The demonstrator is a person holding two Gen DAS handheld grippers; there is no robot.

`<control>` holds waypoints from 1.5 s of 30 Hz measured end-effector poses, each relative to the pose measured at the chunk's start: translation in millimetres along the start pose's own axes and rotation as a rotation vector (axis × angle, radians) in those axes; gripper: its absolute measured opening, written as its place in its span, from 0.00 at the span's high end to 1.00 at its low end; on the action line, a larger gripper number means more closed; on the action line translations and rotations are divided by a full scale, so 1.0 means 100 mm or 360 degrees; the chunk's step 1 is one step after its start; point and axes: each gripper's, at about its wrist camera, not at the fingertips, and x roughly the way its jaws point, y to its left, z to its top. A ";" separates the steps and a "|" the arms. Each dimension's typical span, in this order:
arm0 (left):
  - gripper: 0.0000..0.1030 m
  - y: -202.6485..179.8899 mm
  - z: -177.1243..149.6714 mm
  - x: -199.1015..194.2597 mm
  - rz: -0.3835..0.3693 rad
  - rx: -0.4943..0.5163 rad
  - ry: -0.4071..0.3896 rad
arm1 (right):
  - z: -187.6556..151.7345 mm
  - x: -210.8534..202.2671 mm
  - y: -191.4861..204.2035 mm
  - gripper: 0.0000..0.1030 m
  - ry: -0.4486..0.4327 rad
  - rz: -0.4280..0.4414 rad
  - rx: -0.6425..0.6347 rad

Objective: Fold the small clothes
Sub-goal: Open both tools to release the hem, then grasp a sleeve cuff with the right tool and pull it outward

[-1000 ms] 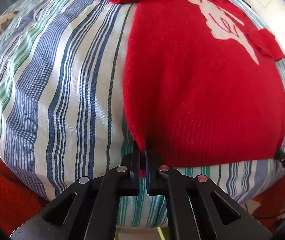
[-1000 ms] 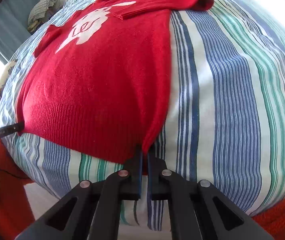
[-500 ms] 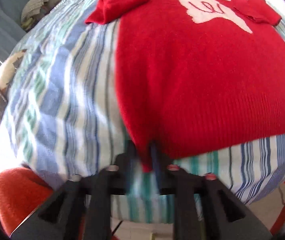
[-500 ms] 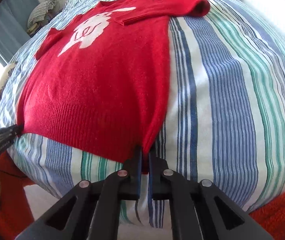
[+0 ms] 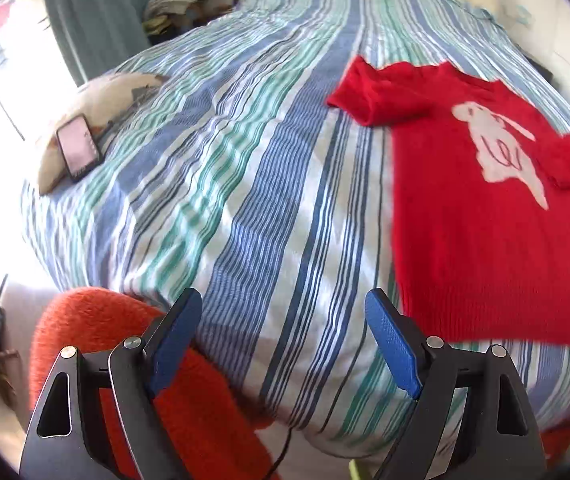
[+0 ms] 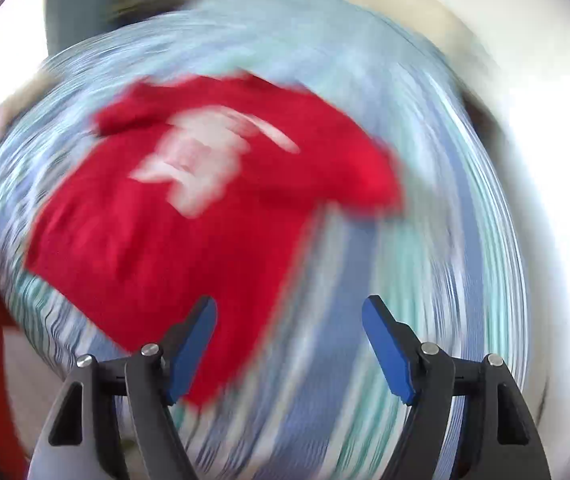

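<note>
A small red sweater with a white rabbit figure lies flat on the striped bed; both sleeves are folded in over the chest. My left gripper is open and empty, above the bed to the left of the sweater's bottom hem. In the blurred right wrist view the sweater lies ahead and to the left. My right gripper is open and empty, above the hem's right corner.
The bed has a blue, green and white striped cover. A phone leans on a pillow at the bed's left edge. An orange rug lies on the floor under my left gripper. A teal curtain hangs at the back.
Both grippers let go of the sweater's bottom corners and opened wide. They pulled back and up from the hem; the left swung left. The right view is now motion-blurred.
</note>
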 end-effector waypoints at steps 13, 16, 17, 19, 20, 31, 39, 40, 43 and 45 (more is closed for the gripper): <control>0.17 0.08 -0.02 0.20 -0.0002 -0.0020 0.0052 | 0.74 1.42 -0.80 0.97 0.0005 0.0276 0.0530; 0.17 0.10 0.00 0.23 -0.0019 -0.0054 0.0070 | 0.29 0.96 -1.83 0.97 -0.0148 0.0106 0.0935; 0.17 0.10 0.00 0.23 -0.0021 -0.0052 0.0071 | 0.11 0.86 -2.13 0.97 -0.0166 0.0037 0.1062; 0.17 0.05 -0.01 0.23 -0.0001 -0.0024 0.0066 | -0.37 0.69 -2.71 0.97 -0.0152 -0.0127 0.1302; 0.17 0.02 -0.02 0.23 0.0009 -0.0008 0.0061 | -0.55 0.66 -2.85 0.97 -0.0114 -0.0175 0.1350; 0.17 -0.19 -0.09 0.17 0.0087 0.0160 0.0039 | -1.73 0.74 -3.27 0.97 -0.0032 -0.0359 0.1704; 0.17 -0.09 -0.08 0.28 0.0095 0.0078 0.0118 | -1.93 0.99 -3.41 0.98 0.0219 -0.0482 0.1738; 0.17 -0.08 -0.08 0.29 0.0095 0.0073 0.0124 | -1.98 1.03 -3.41 0.98 0.0214 -0.0474 0.1753; 0.17 -0.08 -0.08 0.28 0.0090 0.0072 0.0116 | -2.10 1.02 -3.45 0.96 0.0134 -0.0355 0.1814; 0.17 -0.07 -0.08 0.27 0.0087 0.0075 0.0106 | -2.21 0.97 -3.51 0.85 0.0116 -0.0219 0.1864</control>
